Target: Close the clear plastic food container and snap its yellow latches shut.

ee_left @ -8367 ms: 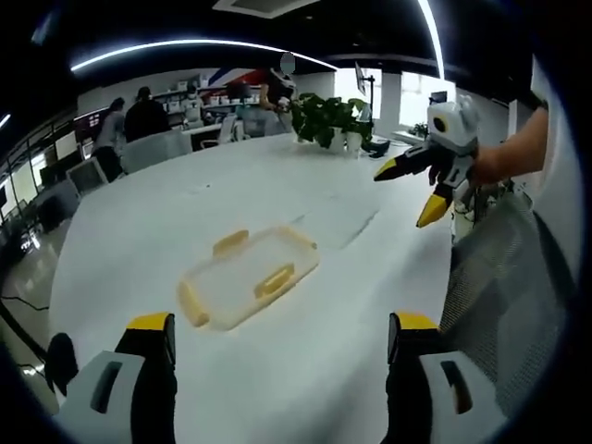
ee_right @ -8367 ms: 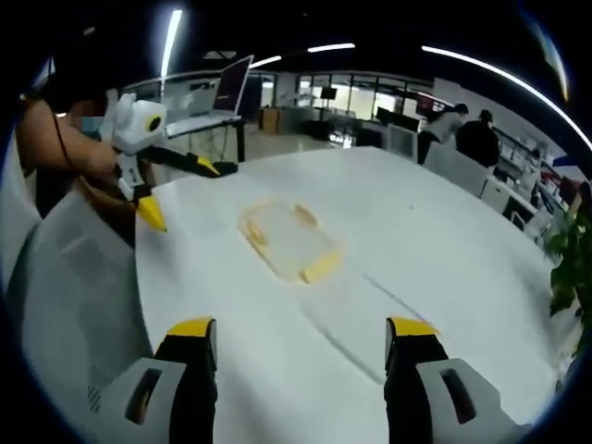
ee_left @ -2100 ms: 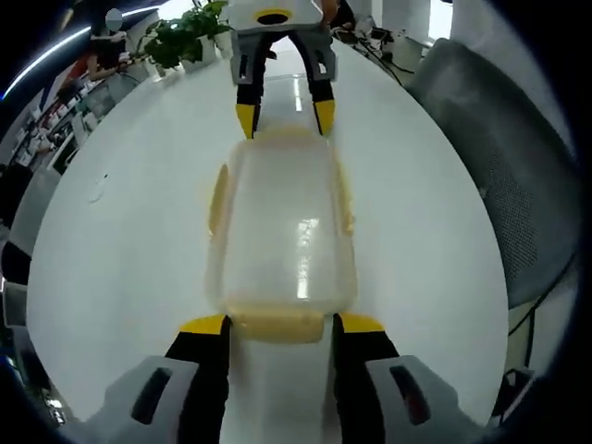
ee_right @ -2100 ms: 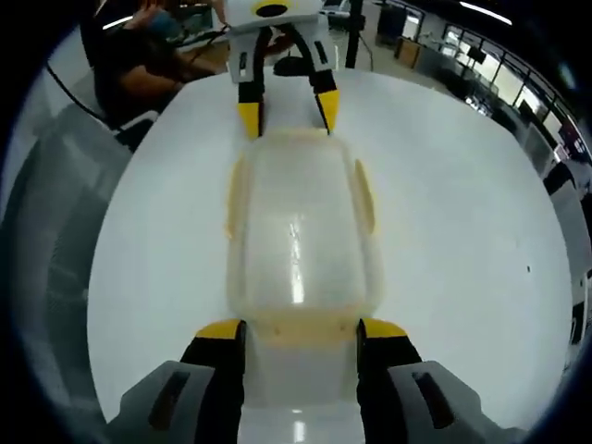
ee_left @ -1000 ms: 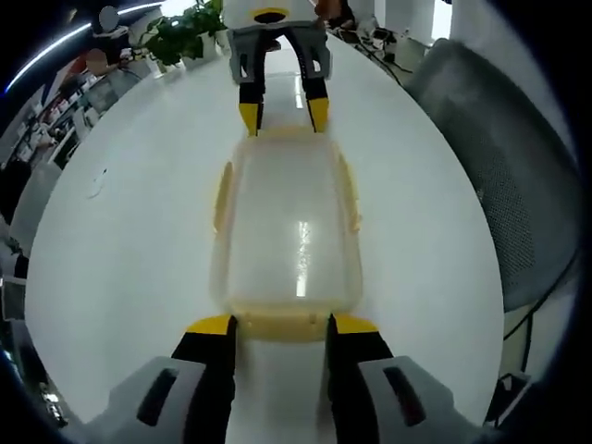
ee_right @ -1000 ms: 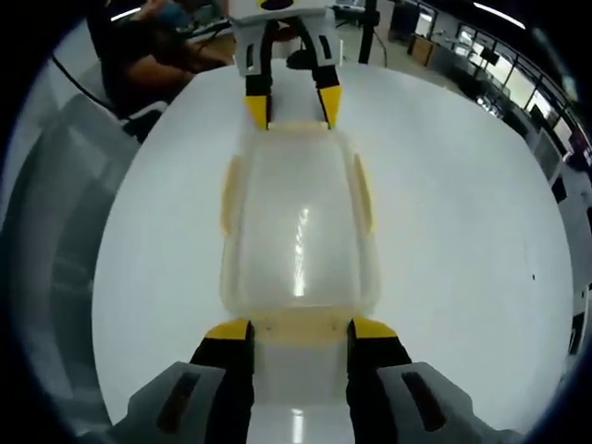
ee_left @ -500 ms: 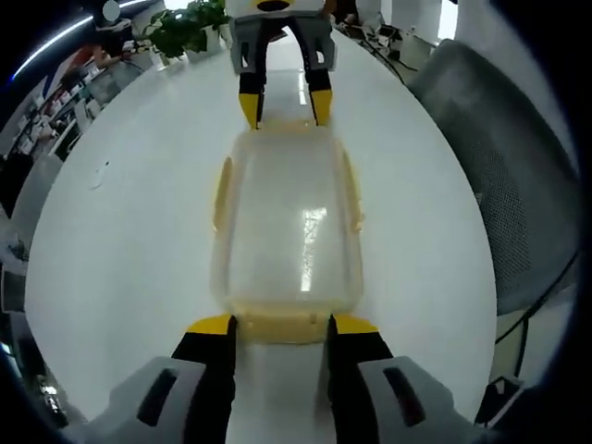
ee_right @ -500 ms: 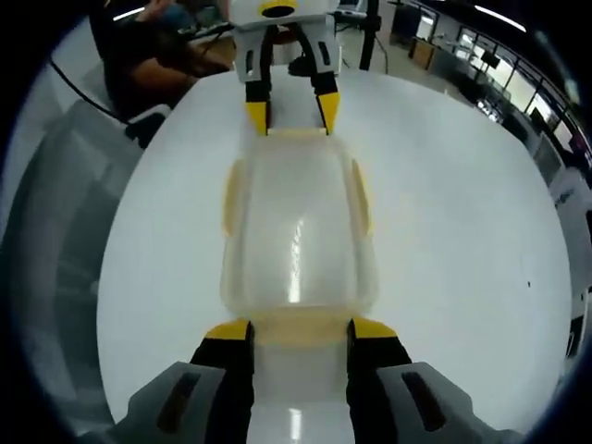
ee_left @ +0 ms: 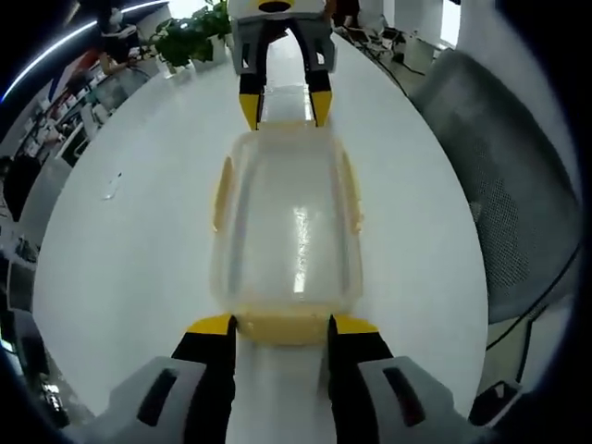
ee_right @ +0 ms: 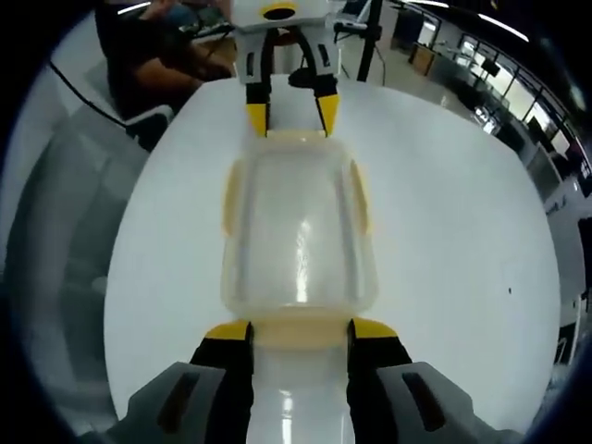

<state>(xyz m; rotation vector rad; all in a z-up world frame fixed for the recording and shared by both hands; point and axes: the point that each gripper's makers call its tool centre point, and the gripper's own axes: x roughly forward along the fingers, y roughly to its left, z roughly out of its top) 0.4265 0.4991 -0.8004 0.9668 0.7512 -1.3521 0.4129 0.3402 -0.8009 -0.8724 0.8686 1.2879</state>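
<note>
The clear plastic container (ee_left: 287, 222) with its lid on stretches lengthwise between my two grippers over the white table (ee_left: 120, 259). My left gripper (ee_left: 280, 326) is shut on the yellow end latch at the near end. At the far end my right gripper (ee_left: 285, 109) has its yellow tips on either side of the other end latch. The right gripper view mirrors this: container (ee_right: 298, 222), right gripper (ee_right: 298, 331) shut on its end latch, left gripper (ee_right: 291, 118) at the far end. Yellow side latches (ee_left: 222, 190) (ee_right: 359, 194) lie along the long edges.
A grey mesh chair (ee_left: 499, 185) stands beside the table edge. Potted plants (ee_left: 190, 37) sit at the far end of the table. A seated person in dark clothes (ee_right: 148, 55) is beyond the table, with another grey chair (ee_right: 55, 231) alongside.
Both grippers, open and away from the container 8.4 s ago, now each clasp an end latch. In the last second the holds stay the same; the table looks slightly farther off.
</note>
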